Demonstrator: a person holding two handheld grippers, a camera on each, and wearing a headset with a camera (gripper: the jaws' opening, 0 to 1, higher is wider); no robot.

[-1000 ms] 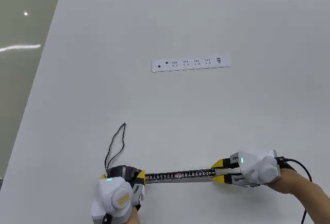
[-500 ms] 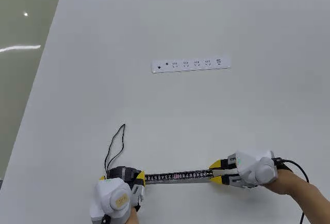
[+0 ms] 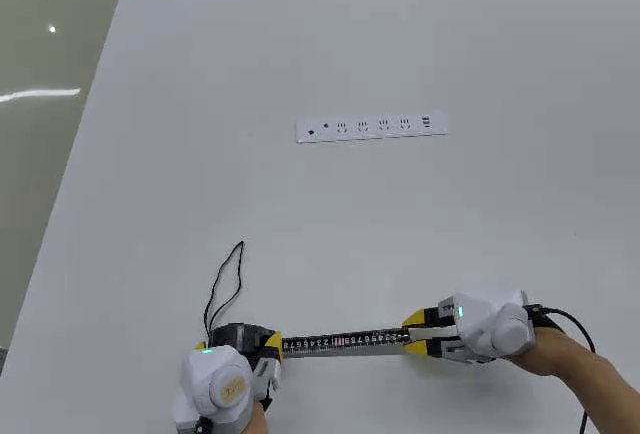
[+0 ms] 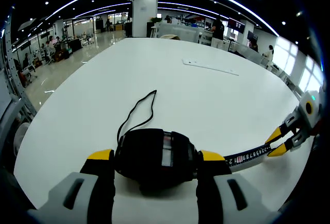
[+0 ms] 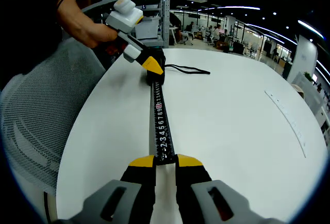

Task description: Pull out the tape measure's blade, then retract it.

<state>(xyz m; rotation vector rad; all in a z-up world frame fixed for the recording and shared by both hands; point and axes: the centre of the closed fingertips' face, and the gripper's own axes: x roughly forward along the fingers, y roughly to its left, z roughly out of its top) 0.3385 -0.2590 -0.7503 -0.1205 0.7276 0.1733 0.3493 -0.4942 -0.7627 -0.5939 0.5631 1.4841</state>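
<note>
While the left gripper (image 4: 154, 157) clamps the black tape measure (image 4: 154, 152) between its yellow-tipped fingers (image 4: 100, 156), one finger on each flank of it, the right gripper (image 5: 165, 160) has its fingers pressed nearly together and pinches the free end of the blade (image 5: 161, 121) between them. The tape measure sits on the white surface (image 3: 350, 214) close to its near edge, towards the near left corner. Its blade runs out to the right, roughly parallel to that edge and low over the surface; whether it touches along its whole length I cannot tell. Numbers and a red mark show on the drawn-out stretch.

A thin black cord (image 3: 225, 284) is attached to the tape measure and lies in a narrow loop on the surface, reaching away from the near edge. A white power strip (image 3: 371, 127) lies well apart from all this, nearer the middle of the surface, its long side roughly parallel to the blade.

In the left gripper view the right gripper comes in from the right, its yellow tips pinched on the blade's end. In the right gripper view the left gripper stands at the far end of the blade, held by the left hand (image 5: 82, 28), with the cord lying beyond it. In the head view the right hand (image 3: 545, 349) grips the right gripper from behind, and a dark cable (image 3: 585, 329) curves away from it.
</note>
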